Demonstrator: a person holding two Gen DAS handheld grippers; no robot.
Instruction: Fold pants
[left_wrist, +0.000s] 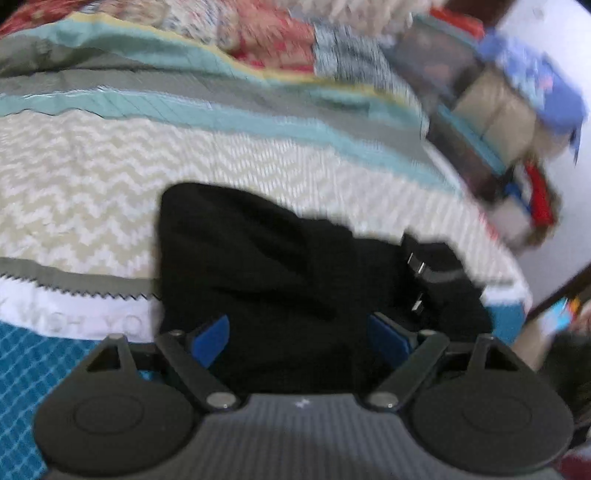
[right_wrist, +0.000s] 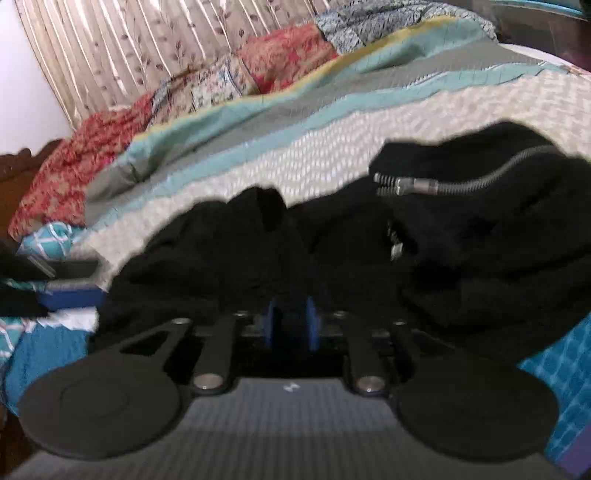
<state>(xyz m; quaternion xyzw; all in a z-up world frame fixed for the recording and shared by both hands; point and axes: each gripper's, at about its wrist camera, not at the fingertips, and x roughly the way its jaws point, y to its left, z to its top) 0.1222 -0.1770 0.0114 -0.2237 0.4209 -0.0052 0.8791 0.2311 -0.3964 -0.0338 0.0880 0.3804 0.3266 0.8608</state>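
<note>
Black pants (left_wrist: 280, 266) lie bunched on a striped and chevron bedspread (left_wrist: 110, 177). In the left wrist view my left gripper (left_wrist: 297, 338) is open, its blue pads (left_wrist: 212, 339) spread wide over the near edge of the pants. In the right wrist view my right gripper (right_wrist: 291, 326) is shut on a fold of the black pants (right_wrist: 258, 258), with cloth pinched between the blue pads (right_wrist: 275, 328). The other gripper's black body with a metal-sheathed cable (right_wrist: 461, 177) sits at the right, above the pants. Both views are motion-blurred.
A patchwork quilt (right_wrist: 288, 62) lies at the far side of the bed, with a patterned curtain (right_wrist: 129, 48) behind it. Stacked boxes and a blue bag (left_wrist: 524, 92) stand past the bed's right edge. A teal checked cover (left_wrist: 22, 369) lies at the near edge.
</note>
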